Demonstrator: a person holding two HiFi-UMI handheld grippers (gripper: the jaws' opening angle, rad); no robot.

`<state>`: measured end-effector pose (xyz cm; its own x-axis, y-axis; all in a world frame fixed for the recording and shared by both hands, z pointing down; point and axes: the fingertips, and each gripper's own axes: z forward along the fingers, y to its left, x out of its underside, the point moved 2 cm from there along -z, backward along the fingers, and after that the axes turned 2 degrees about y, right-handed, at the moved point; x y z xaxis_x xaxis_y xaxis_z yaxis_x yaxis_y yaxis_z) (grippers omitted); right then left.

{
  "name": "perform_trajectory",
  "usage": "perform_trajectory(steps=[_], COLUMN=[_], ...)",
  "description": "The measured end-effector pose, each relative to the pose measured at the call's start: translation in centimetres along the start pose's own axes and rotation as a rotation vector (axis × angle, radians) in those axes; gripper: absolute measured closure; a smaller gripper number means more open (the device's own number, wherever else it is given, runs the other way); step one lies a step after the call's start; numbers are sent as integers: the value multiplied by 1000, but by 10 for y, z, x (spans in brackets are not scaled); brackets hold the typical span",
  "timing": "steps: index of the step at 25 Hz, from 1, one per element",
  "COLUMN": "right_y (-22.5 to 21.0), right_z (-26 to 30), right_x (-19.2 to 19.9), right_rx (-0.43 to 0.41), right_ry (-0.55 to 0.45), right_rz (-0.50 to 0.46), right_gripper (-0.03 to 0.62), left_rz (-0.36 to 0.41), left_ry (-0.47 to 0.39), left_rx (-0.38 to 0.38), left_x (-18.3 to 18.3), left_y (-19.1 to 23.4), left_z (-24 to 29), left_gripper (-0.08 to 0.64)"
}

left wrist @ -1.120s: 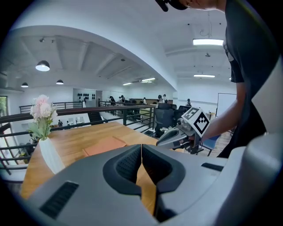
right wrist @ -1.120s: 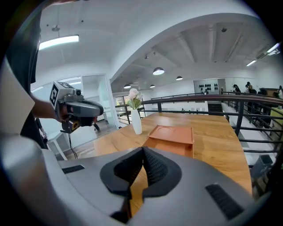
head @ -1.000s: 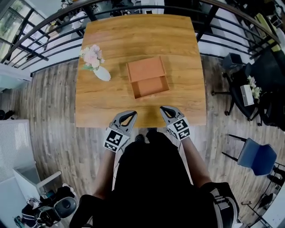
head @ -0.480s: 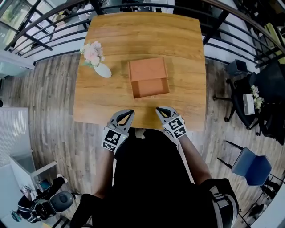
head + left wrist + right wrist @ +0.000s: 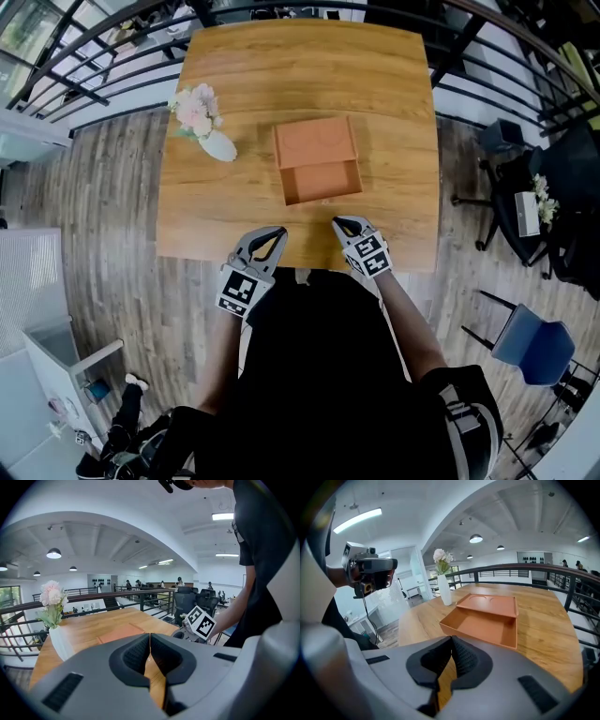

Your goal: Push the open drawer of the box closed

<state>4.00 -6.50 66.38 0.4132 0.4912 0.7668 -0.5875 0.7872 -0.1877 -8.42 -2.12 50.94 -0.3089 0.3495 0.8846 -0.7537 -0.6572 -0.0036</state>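
Note:
An orange box (image 5: 315, 141) sits mid-table with its drawer (image 5: 322, 182) pulled out toward me, empty inside. In the right gripper view the drawer (image 5: 480, 627) lies straight ahead below the lid (image 5: 490, 605). My right gripper (image 5: 339, 224) is shut and empty, over the table's front edge just short of the drawer front. Left of it, my left gripper (image 5: 277, 233) is shut too, also at the front edge. The left gripper view shows only the box top (image 5: 123, 632) above its closed jaws (image 5: 149, 634).
A white vase of pink flowers (image 5: 207, 131) stands left of the box on the wooden table (image 5: 394, 112). Black railings (image 5: 94, 56) ring the table's far side. Office chairs (image 5: 530, 342) stand on the floor to the right.
My right gripper has crept a little forward toward the drawer front. The left gripper and the box have stayed put; the head view shifted slightly.

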Motion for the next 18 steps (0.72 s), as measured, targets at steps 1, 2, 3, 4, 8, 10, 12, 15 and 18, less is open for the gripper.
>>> perform_trajectory(steps=[1, 2, 3, 4, 8, 10, 12, 15, 18], right_y=[-1, -1, -2, -3, -11, -13, -13, -16, -19], right_z=[4, 7, 9, 11, 23, 30, 34, 44, 52], right_x=[1, 1, 2, 3, 8, 8, 10, 13, 17], right_rx=[-1, -2, 0, 4, 37, 48, 53, 64, 79], right_ry=[7, 14, 20, 27, 54, 62, 72, 82, 99], right_rz=[12, 22, 29, 35, 60, 73, 89, 109, 128], right_gripper=[575, 575, 575, 575, 575, 575, 575, 558, 551], left_rz=[0, 1, 3, 7, 25, 39, 48, 58, 64], left_ry=[-5, -2, 3, 6, 3, 11, 16, 19, 25], left_rx=[3, 8, 15, 21, 56, 71, 86, 109, 127], left_x=[0, -1, -2, -3, -10, -11, -13, -16, -16], left_y=[2, 4, 7, 9, 20, 24, 28, 35, 39], left_z=[1, 1, 2, 4, 12, 15, 17, 20, 21], left_gripper=[535, 535, 535, 535, 535, 535, 535, 535, 535])
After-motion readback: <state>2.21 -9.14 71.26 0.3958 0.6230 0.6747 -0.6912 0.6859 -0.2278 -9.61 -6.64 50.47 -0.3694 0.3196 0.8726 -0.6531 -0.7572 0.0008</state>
